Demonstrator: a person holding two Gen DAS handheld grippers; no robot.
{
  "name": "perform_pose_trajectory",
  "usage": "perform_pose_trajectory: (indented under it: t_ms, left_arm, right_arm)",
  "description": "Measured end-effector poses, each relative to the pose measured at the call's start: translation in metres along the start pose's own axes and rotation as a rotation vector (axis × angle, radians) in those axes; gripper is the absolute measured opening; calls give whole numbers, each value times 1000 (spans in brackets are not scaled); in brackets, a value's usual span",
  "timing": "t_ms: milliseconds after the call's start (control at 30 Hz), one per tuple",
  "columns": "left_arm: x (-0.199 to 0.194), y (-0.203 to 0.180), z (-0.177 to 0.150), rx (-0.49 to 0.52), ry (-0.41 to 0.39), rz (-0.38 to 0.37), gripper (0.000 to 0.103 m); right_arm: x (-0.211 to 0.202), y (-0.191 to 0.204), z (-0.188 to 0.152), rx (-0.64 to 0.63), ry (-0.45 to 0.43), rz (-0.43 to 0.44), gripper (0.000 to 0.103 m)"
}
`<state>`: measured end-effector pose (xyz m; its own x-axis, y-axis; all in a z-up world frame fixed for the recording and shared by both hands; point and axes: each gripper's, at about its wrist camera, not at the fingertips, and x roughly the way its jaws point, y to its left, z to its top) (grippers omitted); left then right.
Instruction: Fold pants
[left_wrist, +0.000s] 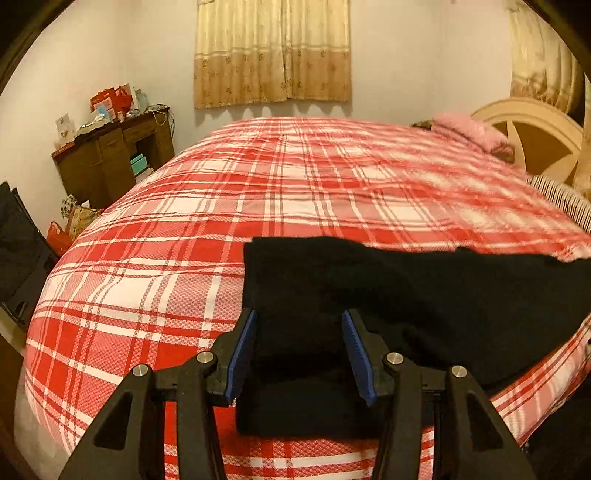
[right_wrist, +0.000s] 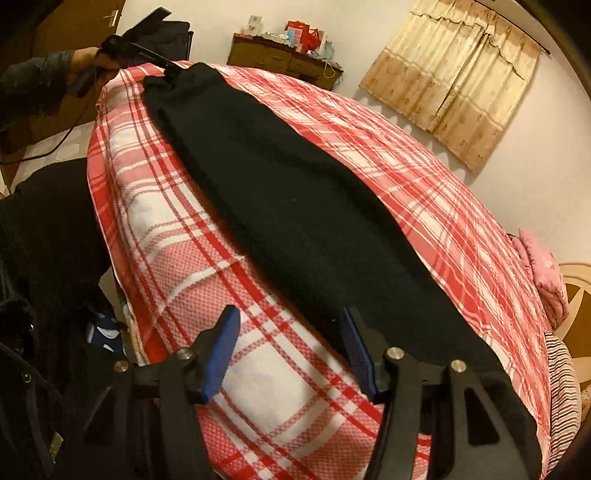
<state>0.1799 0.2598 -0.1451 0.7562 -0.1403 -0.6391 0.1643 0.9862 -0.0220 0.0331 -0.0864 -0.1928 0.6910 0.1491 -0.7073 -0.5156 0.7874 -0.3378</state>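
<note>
Black pants (right_wrist: 295, 206) lie stretched long and flat along the near edge of the bed with the red and white plaid cover (right_wrist: 424, 192). In the left wrist view one end of the pants (left_wrist: 388, 291) lies between and ahead of the spread jaws of my left gripper (left_wrist: 298, 325), which is open. In the right wrist view the left gripper (right_wrist: 166, 70) shows far off at that end. My right gripper (right_wrist: 290, 321) is open over the other end; its right finger (right_wrist: 354, 343) touches the pants' edge, the left one is over plaid.
A brown dresser (left_wrist: 110, 162) with boxes stands by the far wall. Pink folded cloth (left_wrist: 469, 129) and a striped pillow (left_wrist: 561, 199) lie near the cream headboard (left_wrist: 535, 136). Curtains (left_wrist: 273, 51) hang on the back wall. Dark clothing (right_wrist: 48, 236) is beside the bed.
</note>
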Motion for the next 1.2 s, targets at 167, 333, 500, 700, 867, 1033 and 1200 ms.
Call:
perform_pose_trajectory:
  t_ms: [167, 333, 500, 700, 867, 1033, 1200]
  left_arm:
    - [24, 10, 0, -43, 74, 28, 50]
    - [30, 11, -2, -78, 67, 35, 30]
    - [5, 5, 6, -18, 50, 43, 7]
    - [-16, 20, 6, -10, 85, 28, 7]
    - [-3, 46, 2, -121, 139, -19, 7]
    - [1, 68, 3, -309, 175, -153, 7]
    - [-24, 51, 16, -282, 147, -222, 7]
  right_arm:
    - [-1, 2, 0, 5, -14, 11, 59]
    - [-3, 6, 0, -1, -21, 10, 59]
    - [-1, 6, -1, 7, -21, 14, 59]
    - [-1, 5, -2, 29, -37, 22, 59]
    - [0, 8, -2, 22, -38, 27, 59]
    - [0, 9, -3, 22, -36, 25, 59]
    - [4, 6, -4, 46, -32, 29, 59]
